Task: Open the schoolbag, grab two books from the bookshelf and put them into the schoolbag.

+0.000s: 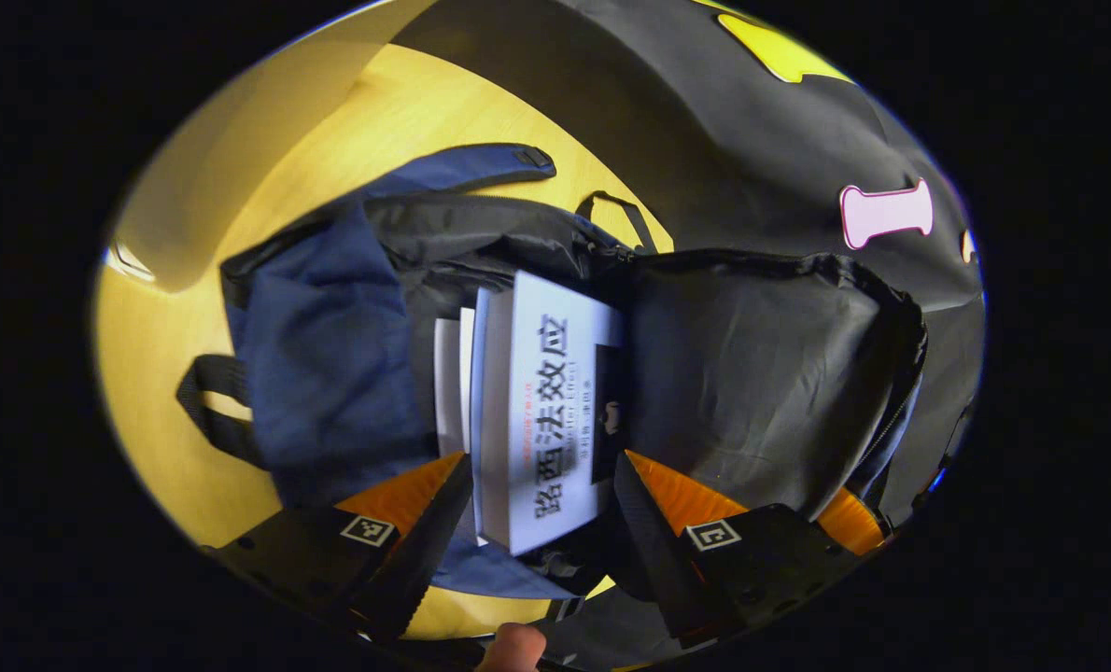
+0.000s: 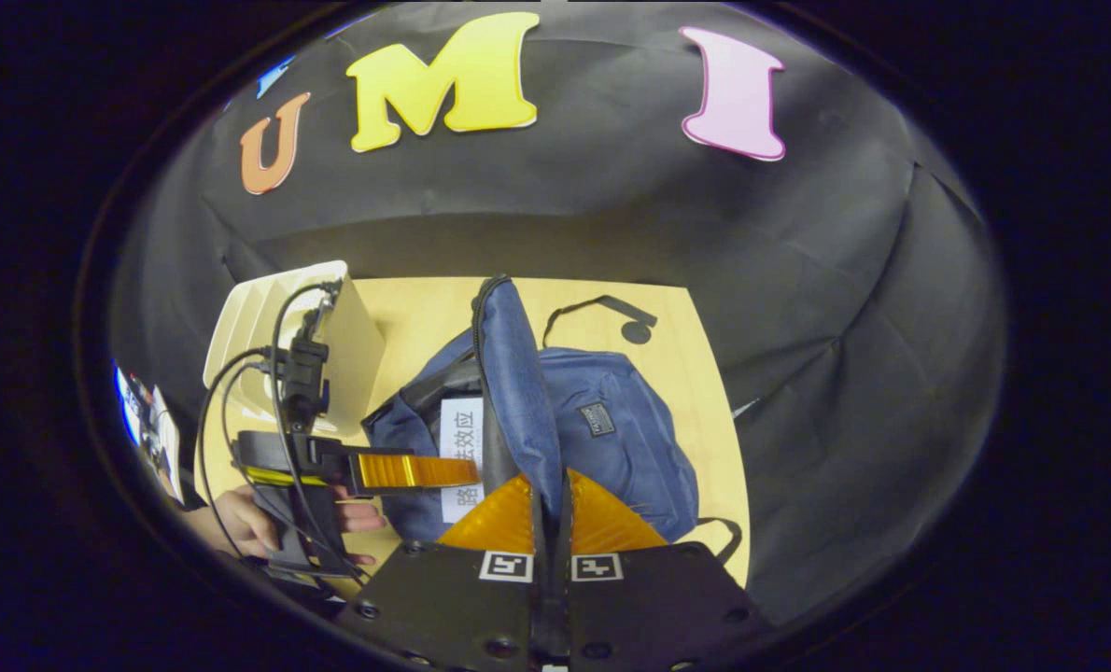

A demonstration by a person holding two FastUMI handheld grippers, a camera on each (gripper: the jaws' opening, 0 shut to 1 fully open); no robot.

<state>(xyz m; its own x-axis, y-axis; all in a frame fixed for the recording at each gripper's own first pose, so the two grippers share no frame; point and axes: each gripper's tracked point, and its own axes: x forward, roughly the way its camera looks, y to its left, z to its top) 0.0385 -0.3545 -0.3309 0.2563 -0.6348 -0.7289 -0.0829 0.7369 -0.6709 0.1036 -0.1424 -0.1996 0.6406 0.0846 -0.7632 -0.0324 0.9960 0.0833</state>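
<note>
right tool (image 2: 550, 523) clenched on the schoolbag (image 2: 611, 439) flap, lifting it so the mouth gapes. left tool (image 1: 541, 504) released, fingers straddling the white book (image 1: 541, 411) standing in the bag on the counter (image 2: 696, 373).

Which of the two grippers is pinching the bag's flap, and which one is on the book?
The right gripper is closed on the schoolbag's blue flap, holding it up. The left gripper straddles the white book instead.

Dim booth lighting, warm glare on the table (image 1: 182, 373), strong fisheye edge distortion.
</note>
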